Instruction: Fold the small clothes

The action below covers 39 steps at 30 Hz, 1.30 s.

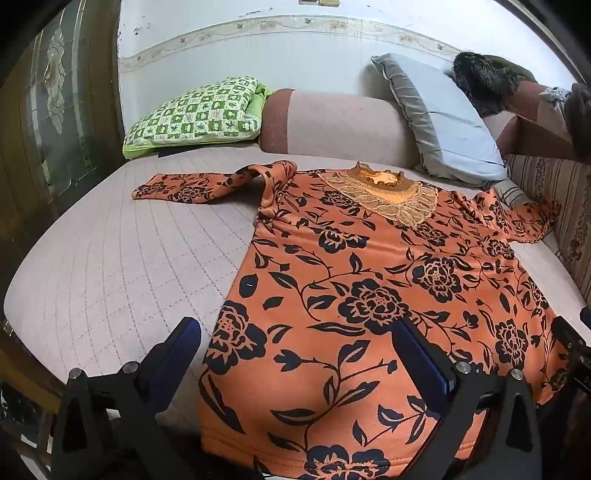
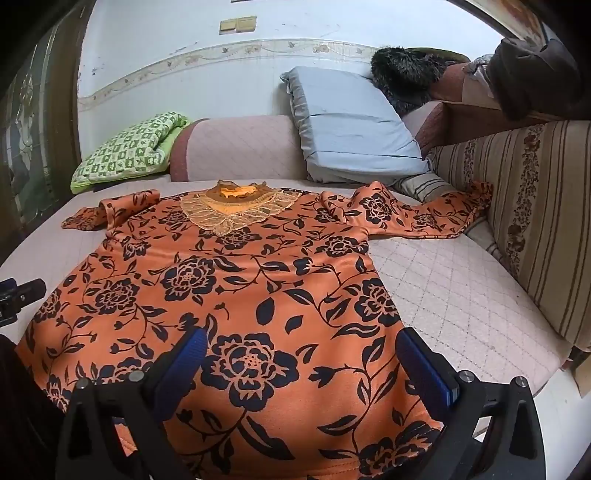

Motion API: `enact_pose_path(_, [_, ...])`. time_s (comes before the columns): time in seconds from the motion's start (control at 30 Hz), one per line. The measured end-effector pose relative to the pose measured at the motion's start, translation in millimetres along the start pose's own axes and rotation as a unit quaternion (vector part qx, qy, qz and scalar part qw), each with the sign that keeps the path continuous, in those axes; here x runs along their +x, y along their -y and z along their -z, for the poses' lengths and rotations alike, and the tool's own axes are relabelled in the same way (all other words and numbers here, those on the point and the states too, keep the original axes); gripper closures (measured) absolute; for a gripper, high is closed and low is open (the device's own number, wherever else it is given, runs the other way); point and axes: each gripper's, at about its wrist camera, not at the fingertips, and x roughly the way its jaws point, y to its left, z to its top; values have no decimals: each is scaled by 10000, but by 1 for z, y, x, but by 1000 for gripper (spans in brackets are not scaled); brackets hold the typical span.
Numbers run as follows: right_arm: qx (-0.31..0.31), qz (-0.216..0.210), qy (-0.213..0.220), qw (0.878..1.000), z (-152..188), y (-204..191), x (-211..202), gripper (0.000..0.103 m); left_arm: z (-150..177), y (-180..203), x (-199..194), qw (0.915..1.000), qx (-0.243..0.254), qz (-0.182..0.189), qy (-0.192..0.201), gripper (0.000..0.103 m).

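Orange floral top [image 1: 369,280] lies flat beneath both wide-open hand-held grippers [image 1: 295,354] [image 2: 299,354], seemingly untouched.

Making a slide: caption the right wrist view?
Open right gripper above the hem of an orange floral top spread flat on a quilted sofa seat.

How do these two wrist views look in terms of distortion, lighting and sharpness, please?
Left wrist view: strong fisheye bending, dark corners, the wall border curving; even soft light; the orange floral top is sharp, with slight sheen on the grey pillow. Right wrist view: the same bowing, the striped sofa back curving; the top is crisp and the rim dim.
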Motion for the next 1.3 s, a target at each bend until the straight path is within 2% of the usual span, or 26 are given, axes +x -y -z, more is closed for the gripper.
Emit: enact_pose_path(1.3, [127,-61,9,9999,0,5,-1,0,3,1,-2,10000,-5,0,11,0])
